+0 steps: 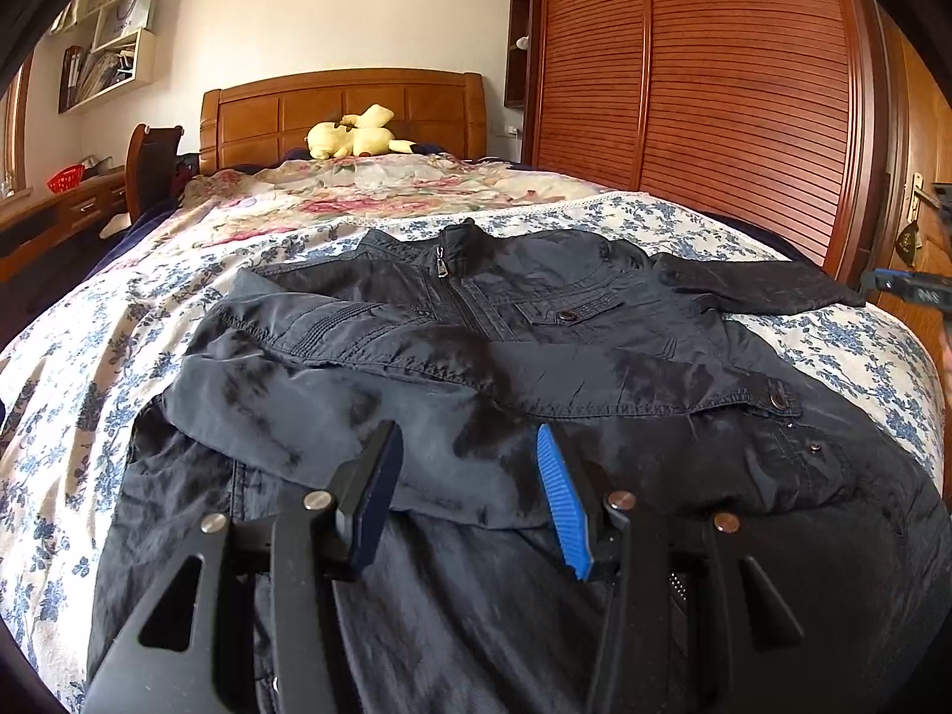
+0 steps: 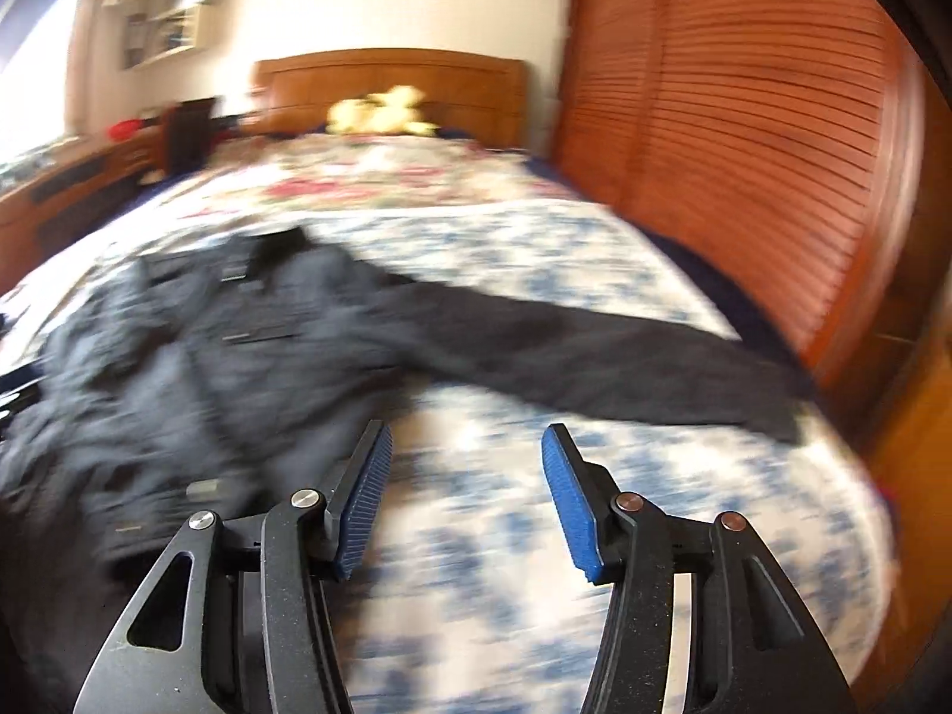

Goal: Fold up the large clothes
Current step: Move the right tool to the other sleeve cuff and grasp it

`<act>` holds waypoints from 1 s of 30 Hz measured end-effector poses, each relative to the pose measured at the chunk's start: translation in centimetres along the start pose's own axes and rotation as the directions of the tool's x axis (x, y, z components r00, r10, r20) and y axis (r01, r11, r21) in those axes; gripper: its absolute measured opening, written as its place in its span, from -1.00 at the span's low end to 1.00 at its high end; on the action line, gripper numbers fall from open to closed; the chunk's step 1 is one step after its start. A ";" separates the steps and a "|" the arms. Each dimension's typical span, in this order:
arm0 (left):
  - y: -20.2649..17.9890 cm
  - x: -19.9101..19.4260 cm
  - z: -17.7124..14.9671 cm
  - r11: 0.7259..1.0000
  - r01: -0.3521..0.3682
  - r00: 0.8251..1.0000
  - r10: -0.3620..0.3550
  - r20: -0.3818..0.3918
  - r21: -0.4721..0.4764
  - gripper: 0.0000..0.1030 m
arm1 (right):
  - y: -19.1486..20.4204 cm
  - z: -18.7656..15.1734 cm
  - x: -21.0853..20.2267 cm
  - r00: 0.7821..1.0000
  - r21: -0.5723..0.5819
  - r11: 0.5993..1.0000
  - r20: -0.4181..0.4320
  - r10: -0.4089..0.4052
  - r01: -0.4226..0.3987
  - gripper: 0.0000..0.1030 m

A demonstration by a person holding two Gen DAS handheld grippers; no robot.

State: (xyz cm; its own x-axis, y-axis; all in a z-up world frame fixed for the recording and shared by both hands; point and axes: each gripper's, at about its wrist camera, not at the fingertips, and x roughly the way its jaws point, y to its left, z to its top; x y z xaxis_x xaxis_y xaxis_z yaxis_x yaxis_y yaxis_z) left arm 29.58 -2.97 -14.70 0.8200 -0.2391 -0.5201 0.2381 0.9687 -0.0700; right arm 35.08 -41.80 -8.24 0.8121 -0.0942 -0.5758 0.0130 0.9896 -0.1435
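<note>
Bare flowered bedspread (image 2: 506,535) lies open under the right gripper (image 2: 467,494), with the dark jacket (image 1: 476,357) spread at nine o'clock, its sleeve (image 2: 595,357) stretched across at twelve, and the slatted wardrobe (image 2: 744,149) walling off two o'clock.

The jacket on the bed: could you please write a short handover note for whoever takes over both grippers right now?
Left gripper: jaws open, nothing held, over the near part of the jacket.
Right gripper: jaws open, empty, over bare floral bedspread beside the jacket; its view is blurred.
Jacket: lies zipped, front up, collar toward the headboard.
Done: one sleeve folded across the front.
Left: the other sleeve lies stretched out toward the wardrobe side; fold it in, then probably fold the body.
</note>
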 end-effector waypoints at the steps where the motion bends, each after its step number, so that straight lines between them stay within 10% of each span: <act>1: 0.0 0.0 0.0 1.000 -0.001 1.000 0.001 0.002 0.002 -0.11 | -1.2 0.1 0.4 1.000 0.014 1.000 -0.008 -0.021 0.021 0.08; 15: -0.2 -0.2 -0.1 1.000 -0.005 1.000 0.005 0.003 0.008 -0.11 | -18.2 0.5 7.9 0.961 0.299 0.918 -0.179 -0.213 0.259 0.14; 30: -0.1 0.0 -0.2 1.000 0.002 1.000 -0.002 -0.011 0.014 -0.11 | -22.3 0.4 11.7 0.944 0.399 0.876 -0.288 -0.160 0.271 0.15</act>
State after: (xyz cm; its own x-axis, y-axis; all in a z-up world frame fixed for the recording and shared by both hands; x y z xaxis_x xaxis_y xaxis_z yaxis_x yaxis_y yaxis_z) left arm 29.46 -3.06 -14.91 0.8137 -0.2402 -0.5293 0.2470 0.9672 -0.0591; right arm 44.48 -64.94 -11.44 0.5963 -0.2788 -0.7528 0.4642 0.8848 0.0400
